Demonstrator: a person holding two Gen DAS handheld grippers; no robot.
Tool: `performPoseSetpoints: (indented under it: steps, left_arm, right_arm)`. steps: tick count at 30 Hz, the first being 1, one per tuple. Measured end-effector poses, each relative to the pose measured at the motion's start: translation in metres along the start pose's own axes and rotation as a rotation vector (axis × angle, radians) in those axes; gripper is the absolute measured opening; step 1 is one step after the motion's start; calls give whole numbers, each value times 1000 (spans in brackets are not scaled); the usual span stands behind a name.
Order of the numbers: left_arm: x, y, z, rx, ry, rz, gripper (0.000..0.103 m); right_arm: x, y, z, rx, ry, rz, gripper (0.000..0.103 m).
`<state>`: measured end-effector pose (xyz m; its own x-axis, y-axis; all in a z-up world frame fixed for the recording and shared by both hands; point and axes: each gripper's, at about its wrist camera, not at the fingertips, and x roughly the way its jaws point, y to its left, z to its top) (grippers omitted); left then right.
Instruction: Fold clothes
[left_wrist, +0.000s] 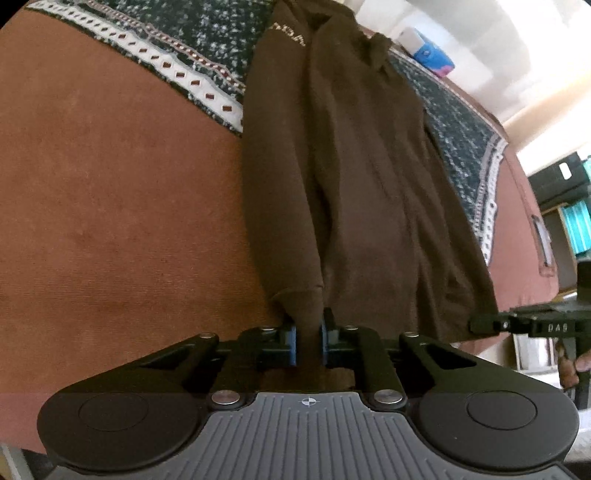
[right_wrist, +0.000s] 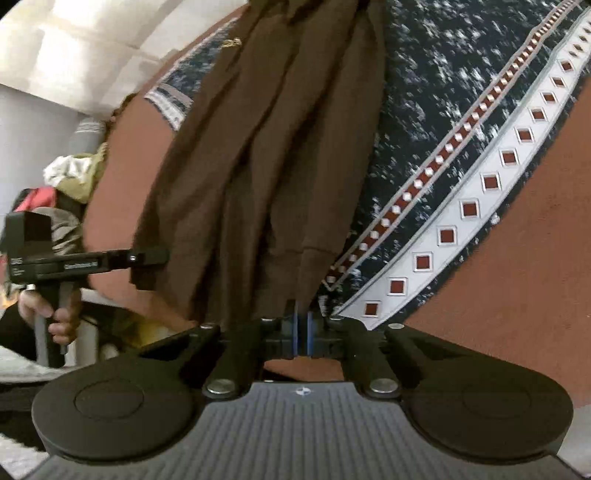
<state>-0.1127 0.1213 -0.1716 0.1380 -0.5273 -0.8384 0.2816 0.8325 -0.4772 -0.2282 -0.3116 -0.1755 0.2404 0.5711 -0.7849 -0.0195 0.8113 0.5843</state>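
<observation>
One brown hoodie (left_wrist: 369, 177) lies lengthwise on the bed (left_wrist: 110, 206), running away from both cameras. Left gripper (left_wrist: 308, 339) is clenched on its cuff; right gripper (right_wrist: 303, 334) is clenched on its hem. Only the left view shows a blue packet (left_wrist: 430, 53); only the right shows a clothes pile (right_wrist: 74, 170).

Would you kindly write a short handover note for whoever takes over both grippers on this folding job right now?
Left gripper: shut on the near hem of the brown sweatshirt.
Right gripper: shut on the same hem, at the other corner.
The sweatshirt lies lengthwise on the patterned blanket, bunched in long creases, both sleeves apparently lying in over the body.
Left: probably carry the hem toward the collar, then smooth the creases.
</observation>
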Motion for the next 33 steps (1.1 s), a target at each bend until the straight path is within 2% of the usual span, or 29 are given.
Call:
performPoseSetpoints:
  steps: [4, 7, 10, 13, 16, 17, 18, 19, 21, 22, 25, 29, 31, 32, 33]
  left_arm:
    - [-18, 2, 15, -58, 13, -80, 6]
    - [-31, -2, 37, -92, -16, -147, 6]
    - [-40, -3, 73, -119, -86, -225, 6]
    - [-38, -3, 125, -133, -171, -263, 6]
    - [-15, 6, 185, -172, -235, -253, 10]
    - [-3, 12, 203, -192, -244, -234, 16]
    - [12, 19, 217, -216, -245, -206, 28]
    - [26, 26, 232, -240, -245, -177, 32]
    - [45, 38, 249, -280, -239, -149, 33]
    - [54, 43, 256, -299, -235, -139, 39]
    - [69, 56, 269, -339, -231, -125, 48]
    - [58, 60, 269, -299, -251, -127, 51]
    - [47, 59, 266, -243, -283, -120, 55]
    - [43, 58, 264, -210, -300, -115, 56]
    - [39, 57, 263, -171, -312, -106, 56]
  right_arm:
    - [-18, 4, 21, 9, -3, 98, 5]
    - [-34, 8, 41, 16, -21, 171, 5]
    - [-51, 14, 80, 27, -116, 229, 5]
    - [-58, 15, 133, 30, -218, 245, 5]
    - [-48, 4, 189, 67, -295, 216, 5]
    - [-39, -3, 206, 94, -307, 202, 5]
    - [-28, -12, 222, 117, -309, 175, 5]
    - [-16, -20, 237, 142, -310, 149, 5]
    - [9, -44, 259, 224, -286, 109, 6]
    - [17, -52, 263, 244, -275, 83, 7]
    - [34, -64, 269, 268, -255, 47, 8]
    - [31, -66, 268, 293, -260, 68, 13]
    - [20, -62, 267, 279, -276, 55, 22]
    - [14, -57, 266, 263, -295, 40, 35]
    - [7, -53, 266, 246, -314, 25, 43]
